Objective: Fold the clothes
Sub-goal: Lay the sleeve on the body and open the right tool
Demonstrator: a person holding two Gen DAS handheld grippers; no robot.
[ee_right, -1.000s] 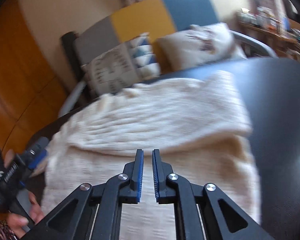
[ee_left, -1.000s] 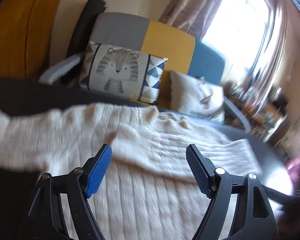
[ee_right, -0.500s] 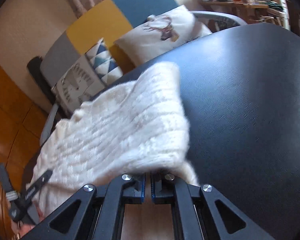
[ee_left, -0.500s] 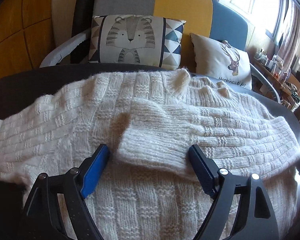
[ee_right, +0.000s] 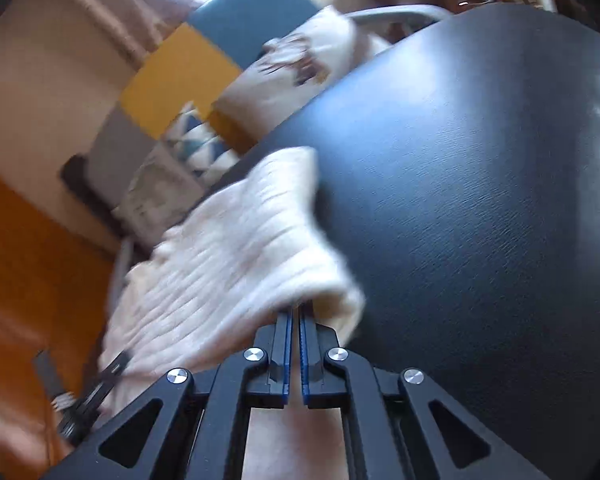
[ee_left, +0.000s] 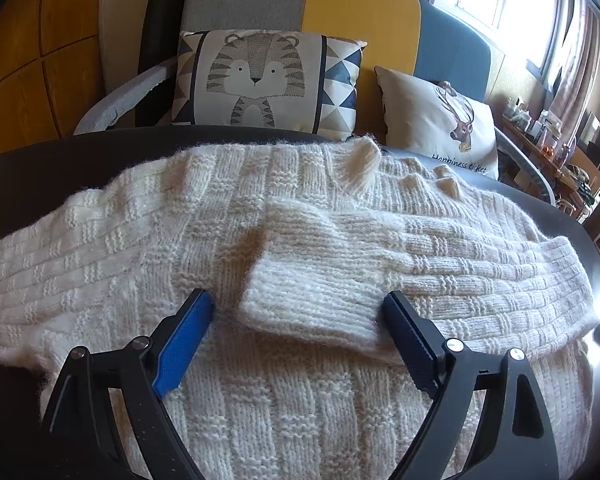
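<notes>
Cream knit sweater (ee_left: pixel 204 240), sleeve folded across

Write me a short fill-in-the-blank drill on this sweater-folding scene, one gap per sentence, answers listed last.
1. The cream knitted sweater lies spread on a ____ table.
2. The left hand-held gripper has its jaws ____ on either side of the sweater's folded-over sleeve cuff.
3. The right hand-held gripper is shut on the sweater's ____.
4. The patterned cushion behind the table shows a ____.

Missing words: black; open; edge; tiger
</notes>
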